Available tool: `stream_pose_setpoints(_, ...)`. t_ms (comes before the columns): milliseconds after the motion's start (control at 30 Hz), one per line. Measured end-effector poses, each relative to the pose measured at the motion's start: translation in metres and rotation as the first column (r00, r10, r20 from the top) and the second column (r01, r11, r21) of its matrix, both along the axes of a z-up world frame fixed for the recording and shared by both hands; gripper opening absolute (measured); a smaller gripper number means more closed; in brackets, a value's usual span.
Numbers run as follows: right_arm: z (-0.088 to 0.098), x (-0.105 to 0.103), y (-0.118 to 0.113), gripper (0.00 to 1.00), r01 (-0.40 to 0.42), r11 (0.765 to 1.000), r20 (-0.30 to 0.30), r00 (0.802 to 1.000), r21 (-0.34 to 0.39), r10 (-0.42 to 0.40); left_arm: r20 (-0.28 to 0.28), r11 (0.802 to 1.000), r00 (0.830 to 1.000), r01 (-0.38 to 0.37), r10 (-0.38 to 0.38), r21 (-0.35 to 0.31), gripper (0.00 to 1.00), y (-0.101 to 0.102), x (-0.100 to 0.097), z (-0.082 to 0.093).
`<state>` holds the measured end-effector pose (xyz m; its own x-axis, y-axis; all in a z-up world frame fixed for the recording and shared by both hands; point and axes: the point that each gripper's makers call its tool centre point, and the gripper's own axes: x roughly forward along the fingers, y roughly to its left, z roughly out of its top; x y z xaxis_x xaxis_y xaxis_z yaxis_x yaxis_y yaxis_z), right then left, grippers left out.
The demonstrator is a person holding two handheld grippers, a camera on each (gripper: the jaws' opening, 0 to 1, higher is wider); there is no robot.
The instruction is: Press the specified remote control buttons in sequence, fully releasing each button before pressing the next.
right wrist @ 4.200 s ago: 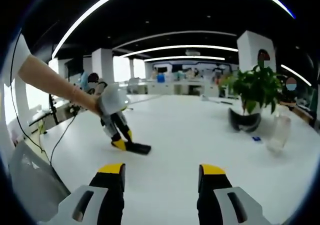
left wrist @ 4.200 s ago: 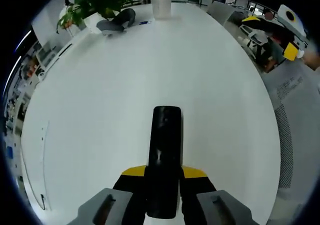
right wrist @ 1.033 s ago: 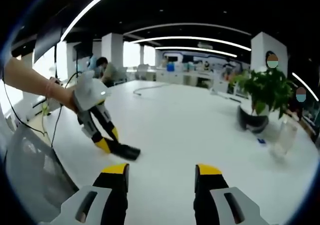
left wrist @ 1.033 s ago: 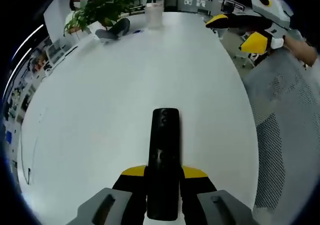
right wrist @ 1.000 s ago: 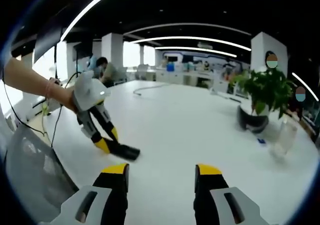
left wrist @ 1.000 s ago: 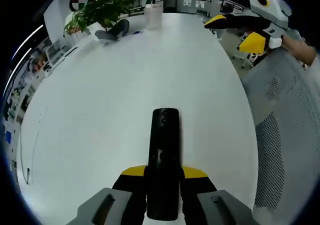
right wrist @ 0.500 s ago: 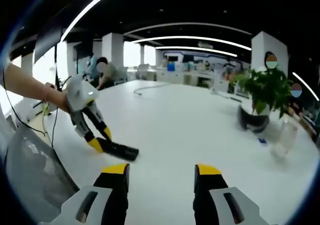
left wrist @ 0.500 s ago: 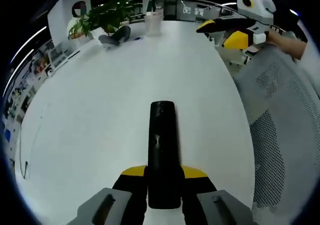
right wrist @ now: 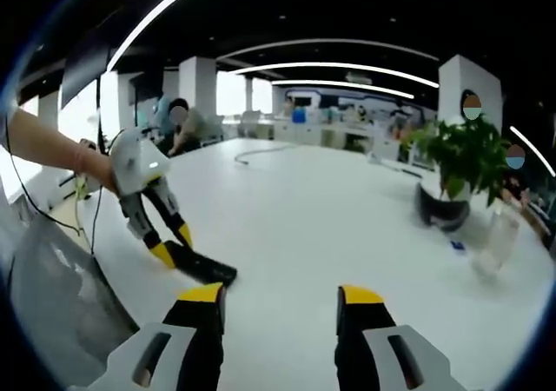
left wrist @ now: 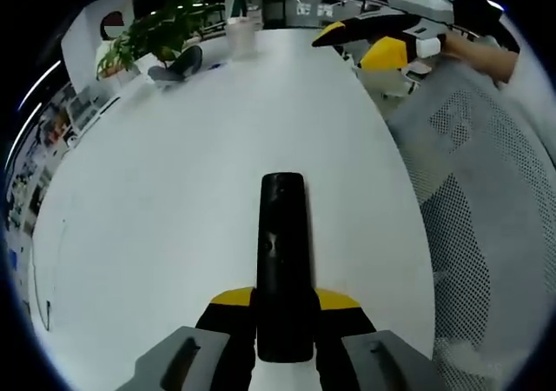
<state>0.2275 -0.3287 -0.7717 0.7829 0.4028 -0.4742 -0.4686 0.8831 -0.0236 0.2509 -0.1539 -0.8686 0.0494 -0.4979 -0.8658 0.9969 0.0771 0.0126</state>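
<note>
Long black plastic remote control (left wrist: 282, 261): pinched at its near end by the left gripper (left wrist: 284, 343), far end resting on the white table (left wrist: 174, 182), presumably steadied for pressing. Right gripper (right wrist: 279, 308): spread, unladen, held well apart.

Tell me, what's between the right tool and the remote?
Just bare white table, seen in the right gripper view, between the right tool and the remote.

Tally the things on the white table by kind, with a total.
Black remote control: 1
Potted plant: 1
Clear cup: 1
Small blue item: 1
Total: 4
</note>
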Motion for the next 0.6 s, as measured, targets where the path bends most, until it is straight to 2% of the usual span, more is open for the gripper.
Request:
stream_pose_setpoints(400,-0.001,-0.001,0.002,0.47,-0.016,1.000,-0.005,1.000,-0.008,0.016,0.004,0.998,0.999,0.045,-0.045,0.031,0.23,-0.005,-0.016,-0.001)
stream_pose_setpoints(600,-0.001,-0.002,0.003,0.47,-0.023,1.000,-0.007,1.000,-0.010,0.023,0.004,0.998,0.999,0.041,-0.041,0.043,0.23,-0.005,-0.020,-0.001)
